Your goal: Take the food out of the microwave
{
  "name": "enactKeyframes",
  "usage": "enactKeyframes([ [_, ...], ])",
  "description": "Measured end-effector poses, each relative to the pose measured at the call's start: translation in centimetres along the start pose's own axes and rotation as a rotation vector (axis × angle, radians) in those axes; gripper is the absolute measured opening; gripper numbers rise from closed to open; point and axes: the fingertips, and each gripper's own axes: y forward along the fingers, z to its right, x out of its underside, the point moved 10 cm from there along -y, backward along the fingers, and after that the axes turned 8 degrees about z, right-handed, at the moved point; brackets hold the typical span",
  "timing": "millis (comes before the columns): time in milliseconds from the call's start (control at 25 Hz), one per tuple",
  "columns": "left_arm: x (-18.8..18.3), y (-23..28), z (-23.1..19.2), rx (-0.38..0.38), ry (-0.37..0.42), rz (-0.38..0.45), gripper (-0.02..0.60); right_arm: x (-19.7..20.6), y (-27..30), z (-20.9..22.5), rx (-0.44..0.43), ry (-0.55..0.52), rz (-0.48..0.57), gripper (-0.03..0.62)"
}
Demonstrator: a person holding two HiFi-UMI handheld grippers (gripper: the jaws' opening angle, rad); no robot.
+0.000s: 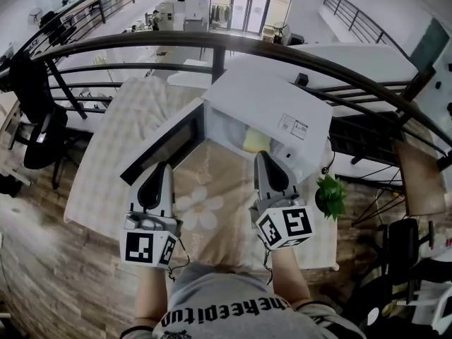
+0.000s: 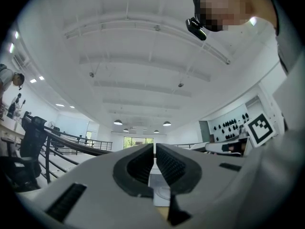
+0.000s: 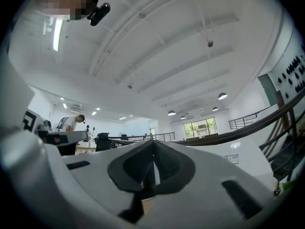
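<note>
A white microwave (image 1: 272,111) stands on the table with its door (image 1: 166,143) swung open to the left. Inside the cavity lies a pale yellow food item (image 1: 256,141). In the head view my left gripper (image 1: 164,167) hovers over the tablecloth in front of the open door, shut and empty. My right gripper (image 1: 260,155) points at the cavity mouth just short of the food, also shut with nothing in it. In the left gripper view the left gripper (image 2: 154,147) has its pads together. The right gripper view shows the right gripper (image 3: 153,142) with its tips touching.
The table wears a beige checked cloth (image 1: 127,119) with a flower print. A small potted plant (image 1: 330,195) stands at the table's right edge, beside the microwave. A dark curved railing (image 1: 212,44) runs behind the table. An office chair (image 1: 42,140) stands at the left.
</note>
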Motion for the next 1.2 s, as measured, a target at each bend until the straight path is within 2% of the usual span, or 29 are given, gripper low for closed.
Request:
enactKeyframes([
  [320, 2.6, 3.5, -2.7, 0.068, -0.040, -0.031, 0.015, 2.3, 3.4, 0.0, 0.036, -0.049, -0.058, 0.005],
  [800, 6.5, 6.1, -4.5, 0.181, -0.069, -0.070, 0.015, 8.6, 6.0, 0.5, 0.074, -0.157, -0.256, 0.005],
  [1200, 9.2, 6.5, -5.4, 0.244, -0.105, -0.106, 0.015, 12.6, 7.2, 1.3, 0.091, -0.323, -0.415, 0.020],
])
